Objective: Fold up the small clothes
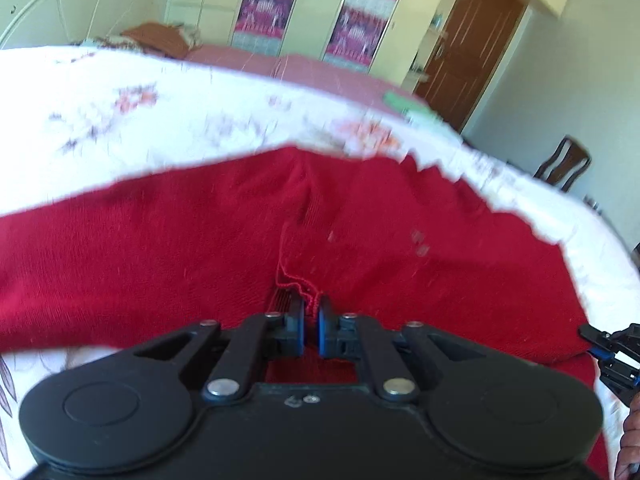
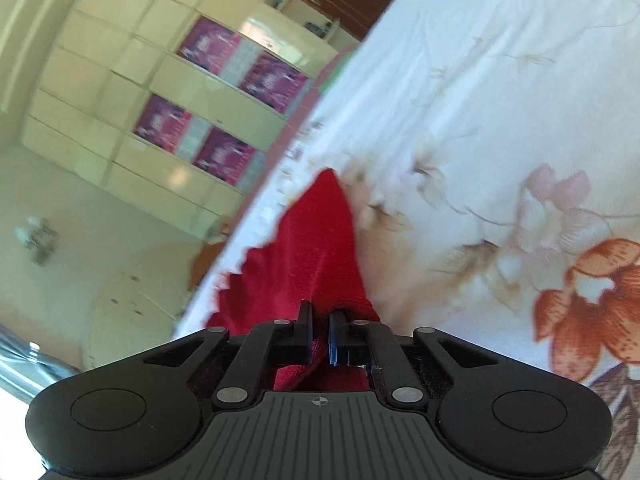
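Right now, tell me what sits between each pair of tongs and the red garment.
Nothing visible does. The left tongs are shut on the red garment, and the right tongs have red cloth between their fingers on the floral bedsheet.

wardrobe [image 1: 304, 12]: cream doors, pink-purple patterned panels – glossy, daylight glare
door [image 1: 472, 52]: brown wood, right of wardrobe
chair [image 1: 566, 164]: dark wood, by wall
bedsheet [image 2: 500, 128]: white, floral print
headboard [image 1: 72, 4]: cream, probably – blurred

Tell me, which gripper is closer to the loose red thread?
Left. The left gripper pinches the red knit garment right below the thread; the right gripper grips its far edge.
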Available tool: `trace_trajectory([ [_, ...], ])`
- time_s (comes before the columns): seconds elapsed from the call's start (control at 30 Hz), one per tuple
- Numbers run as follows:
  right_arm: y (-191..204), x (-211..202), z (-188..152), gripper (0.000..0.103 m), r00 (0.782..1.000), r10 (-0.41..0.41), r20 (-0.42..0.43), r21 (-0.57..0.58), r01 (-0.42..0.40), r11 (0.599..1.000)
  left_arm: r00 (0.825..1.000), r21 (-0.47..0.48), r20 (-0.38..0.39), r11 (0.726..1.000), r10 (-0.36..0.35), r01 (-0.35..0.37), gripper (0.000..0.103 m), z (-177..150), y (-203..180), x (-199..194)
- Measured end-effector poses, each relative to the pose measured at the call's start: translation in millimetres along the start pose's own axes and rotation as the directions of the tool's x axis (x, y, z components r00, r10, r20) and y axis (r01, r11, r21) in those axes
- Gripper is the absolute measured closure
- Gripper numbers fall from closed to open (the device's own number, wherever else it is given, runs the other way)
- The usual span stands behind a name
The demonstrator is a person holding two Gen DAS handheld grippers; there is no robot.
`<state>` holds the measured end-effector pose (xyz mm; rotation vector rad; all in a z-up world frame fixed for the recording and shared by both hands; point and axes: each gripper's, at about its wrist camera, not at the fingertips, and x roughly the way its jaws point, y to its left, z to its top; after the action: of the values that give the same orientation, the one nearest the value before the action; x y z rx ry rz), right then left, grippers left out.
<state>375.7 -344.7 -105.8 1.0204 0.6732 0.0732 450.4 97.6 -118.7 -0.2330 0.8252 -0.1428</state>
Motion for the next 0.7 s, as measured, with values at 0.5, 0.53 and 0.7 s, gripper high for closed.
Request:
trace_trajectory([
  [0.5, 4, -29, 13, 0.078, 0.999, -0.036, 0.011, -0.167, 0.037, 0.985, 0.986, 0.083, 0.166, 0.996, 0.022, -0.037, 0.06, 7, -7, -36],
  [0.53, 10, -24, 15, 0.078, 0.999, -0.029, 0.016, -0.2, 0.031, 0.979, 0.986, 0.096, 0.168, 0.995, -0.006, -0.01, 0.06, 11, -12, -35],
  [0.7, 42, 26, 23, 0.078, 0.997, -0.014, -0.07, -0.402, -0.015, 0.915, 0.995, 0.2, 0.075, 0.979, -0.067, 0.051, 0.06, 17, -46, 3],
])
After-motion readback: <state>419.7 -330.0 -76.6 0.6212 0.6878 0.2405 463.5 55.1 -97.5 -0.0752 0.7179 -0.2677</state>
